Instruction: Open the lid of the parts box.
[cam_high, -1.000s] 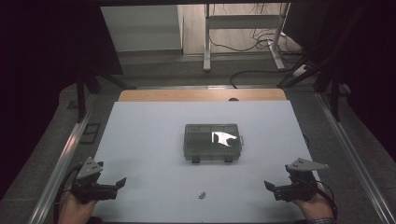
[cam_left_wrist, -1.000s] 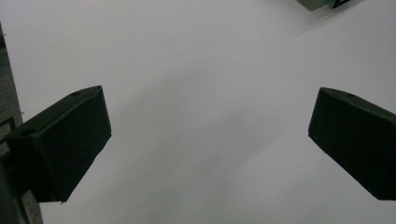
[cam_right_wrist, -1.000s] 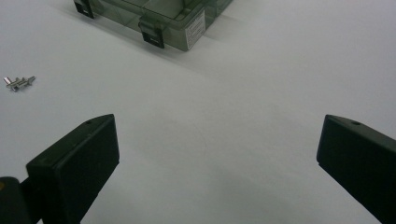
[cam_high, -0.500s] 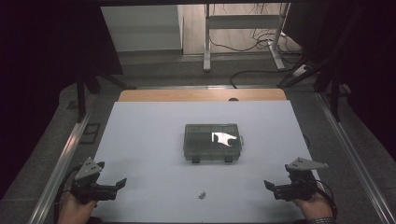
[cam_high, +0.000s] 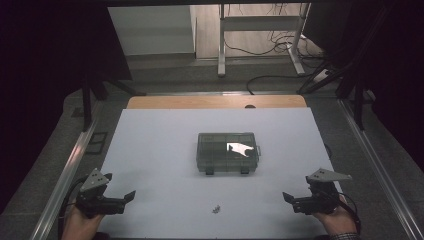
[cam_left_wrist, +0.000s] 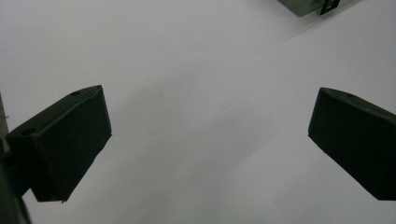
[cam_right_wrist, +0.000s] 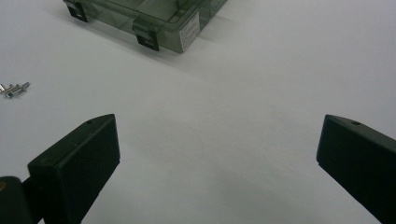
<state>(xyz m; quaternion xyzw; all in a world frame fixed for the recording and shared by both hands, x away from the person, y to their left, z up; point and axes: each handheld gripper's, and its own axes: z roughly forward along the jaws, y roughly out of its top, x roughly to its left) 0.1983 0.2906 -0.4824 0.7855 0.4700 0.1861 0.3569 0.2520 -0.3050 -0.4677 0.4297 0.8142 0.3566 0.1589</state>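
Table (cam_high: 165, 150): a white sheet covers most of it and takes up the middle of the high view; a strip of bare wood shows along its far edge, above the sheet.
Box (cam_high: 228, 152): a smoky see-through case with dividers inside, at the centre of the high view, lying flat with the lid down. Two dark latches sit on its near edge and a bright glare marks the lid right of its middle. In the right gripper view it sits at the upper left (cam_right_wrist: 154, 18), with a small label on its end wall. In the left gripper view only a corner and one latch show at the upper right (cam_left_wrist: 308, 5).
Left gripper (cam_high: 127, 198): lower left of the high view, held in a hand at the bottom edge, just over the sheet, pointing right. Its jaws stand wide apart with bare sheet between them, as its own view shows (cam_left_wrist: 210, 140). Well apart from the box.
Right gripper (cam_high: 290, 200): lower right of the high view, held in a hand, pointing left. Its jaws are wide apart and hold nothing (cam_right_wrist: 217, 154).
Screws (cam_high: 216, 208): a tiny cluster of metal bits on the sheet, low centre of the high view, between the two grippers and nearer than the box. They show at the left edge of the right gripper view (cam_right_wrist: 13, 88), touching neither gripper.
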